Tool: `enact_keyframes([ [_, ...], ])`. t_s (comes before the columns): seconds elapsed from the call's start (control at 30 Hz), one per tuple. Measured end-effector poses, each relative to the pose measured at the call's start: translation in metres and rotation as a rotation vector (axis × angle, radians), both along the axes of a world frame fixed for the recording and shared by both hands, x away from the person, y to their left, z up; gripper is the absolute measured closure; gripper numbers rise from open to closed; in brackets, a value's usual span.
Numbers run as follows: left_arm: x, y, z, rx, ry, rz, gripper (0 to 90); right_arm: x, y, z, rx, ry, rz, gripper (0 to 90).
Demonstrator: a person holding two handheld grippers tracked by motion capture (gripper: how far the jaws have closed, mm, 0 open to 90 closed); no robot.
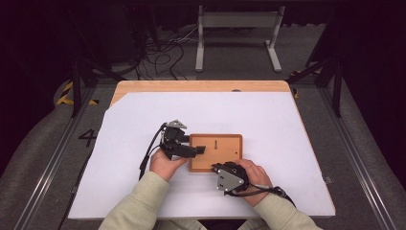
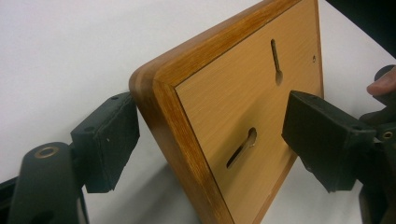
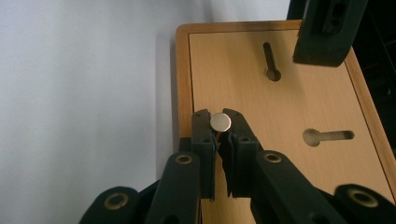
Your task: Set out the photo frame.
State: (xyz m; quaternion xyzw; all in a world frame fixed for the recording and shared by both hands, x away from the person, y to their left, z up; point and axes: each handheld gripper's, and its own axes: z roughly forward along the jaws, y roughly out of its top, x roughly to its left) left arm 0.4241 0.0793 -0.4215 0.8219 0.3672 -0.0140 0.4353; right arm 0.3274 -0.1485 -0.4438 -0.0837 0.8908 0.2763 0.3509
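Nearest you, your right gripper is pinched nearly closed on a small silver round-headed pin; the flat head sits between the jaw tips, the shank hidden behind them. In the high view that gripper hangs over the near edge of the wooden board.

The board lies on the white sheet about mid-table, back face up: a pale panel inside a darker rounded frame. Two keyhole slots are cut in it, one to the right of your held pin and another farther off.

Your left gripper stands wide, one pad outside the board's rounded corner, the other over the panel. Whether either pad touches wood, you cannot tell; the jaws straddle the edge and are not clamped. From above, it comes in from the board's left side.

Step in hand, as it reads: bringing the pin to a keyhole slot while the left steadies the board. Pin not yet at either slot.

Next move calls for:
- close the left on the frame first, so the board cannot slide
- carry the pin to the round end of the nearer slot
- keep the pinch firm; a head that small could twist or slip out.

Beyond the table's wooden far edge: a grey metal stand and loose cables on the floor.
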Motion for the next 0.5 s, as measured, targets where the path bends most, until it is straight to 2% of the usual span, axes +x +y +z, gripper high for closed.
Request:
enact_keyframes([
  [0.17, 0.003, -0.005, -0.004, -0.010, 0.022, -0.014, 18.1, -0.001, 0.000, -0.001, 0.004, 0.001, -0.002, 84.4],
  [0.3, 0.004, -0.010, -0.006, -0.007, 0.024, -0.019, 18.1, -0.001, 0.000, -0.001, 0.007, 0.001, 0.000, 84.4],
  [0.5, 0.005, -0.014, -0.005, 0.024, 0.021, -0.014, 20.1, -0.001, -0.001, -0.001, 0.008, 0.004, -0.006, 84.4],
])
